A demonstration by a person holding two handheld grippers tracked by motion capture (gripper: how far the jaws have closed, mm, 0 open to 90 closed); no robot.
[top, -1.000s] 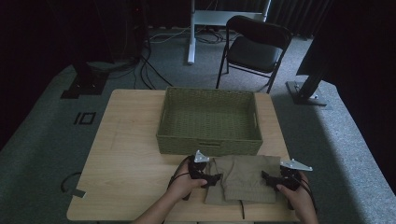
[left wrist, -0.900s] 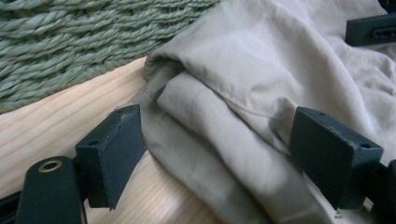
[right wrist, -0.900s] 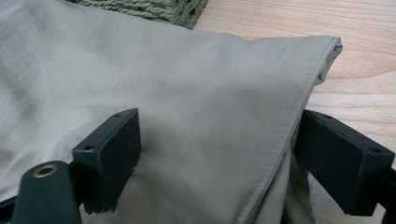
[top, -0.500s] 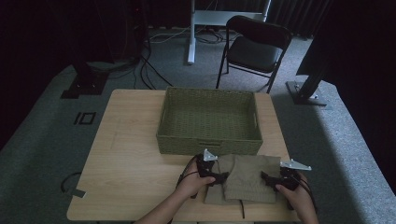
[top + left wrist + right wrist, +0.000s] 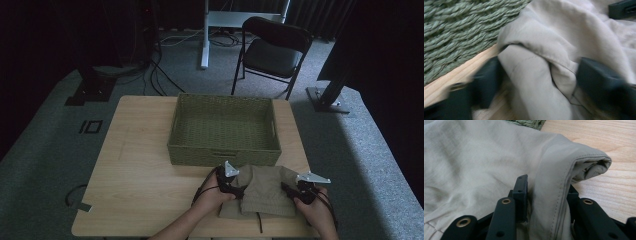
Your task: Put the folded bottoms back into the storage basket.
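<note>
A beige folded garment (image 5: pixel 265 192) lies on the wooden table (image 5: pixel 135 165), just in front of a green woven basket (image 5: pixel 222 152). My left gripper (image 5: pixel 238 189) is at the garment's left edge. In the left gripper view its jaws stand on either side of a thick fold of the garment (image 5: pixel 536 82); they have just been closing a little and are blurred. My right gripper (image 5: pixel 287 189) is at the garment's right edge. Its jaws have just closed, and the fingers (image 5: pixel 521 192) pinch a stitched fold of the garment (image 5: pixel 474 162).
The basket (image 5: pixel 456 30) is empty and stands close behind the garment. A black folding chair (image 5: pixel 272 50) and stand legs are on the grey carpet beyond the table. Bare tabletop lies to the left of my hands.
My left hand has shifted right, up to the garment's left edge. The right hand has stayed at the right edge.
</note>
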